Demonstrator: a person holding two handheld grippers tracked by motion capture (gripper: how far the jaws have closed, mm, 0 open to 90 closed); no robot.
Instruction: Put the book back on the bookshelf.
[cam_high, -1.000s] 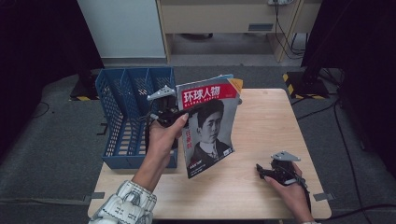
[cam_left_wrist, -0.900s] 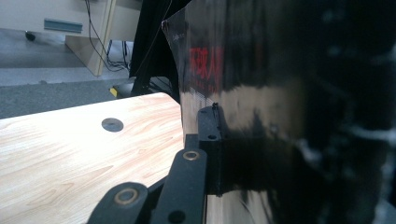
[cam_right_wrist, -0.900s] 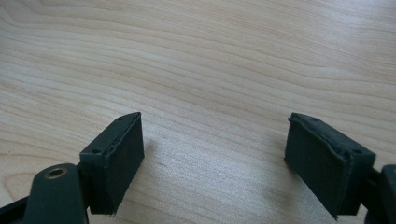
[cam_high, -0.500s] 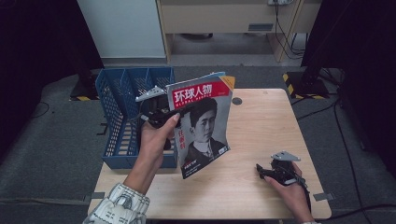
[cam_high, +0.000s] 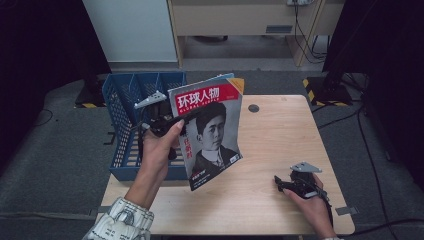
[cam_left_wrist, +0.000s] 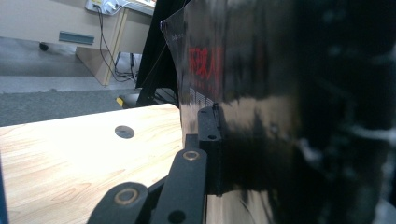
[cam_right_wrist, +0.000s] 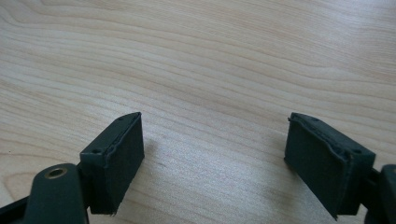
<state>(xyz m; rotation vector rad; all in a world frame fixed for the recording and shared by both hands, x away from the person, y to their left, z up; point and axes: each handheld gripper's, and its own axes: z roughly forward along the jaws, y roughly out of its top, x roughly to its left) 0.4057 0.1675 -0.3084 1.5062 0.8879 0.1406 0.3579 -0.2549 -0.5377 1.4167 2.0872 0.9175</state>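
— Table (cam_high: 280, 130): what sits where?
— Basket (cam_high: 125, 100) at its left edge. Magazine (cam_high: 210, 130) upright in my left gripper (cam_high: 167, 122), just right of the basket. My right gripper (cam_high: 292, 185) rests near the front right corner.

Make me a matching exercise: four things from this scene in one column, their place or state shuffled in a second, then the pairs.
1. magazine
2. basket
3. right gripper
4. left gripper

a. open, low over the wood
b. blue, at the table's left edge
c. held upright in the air
d. shut on a cover's edge

Pairs: 1-c, 2-b, 3-a, 4-d
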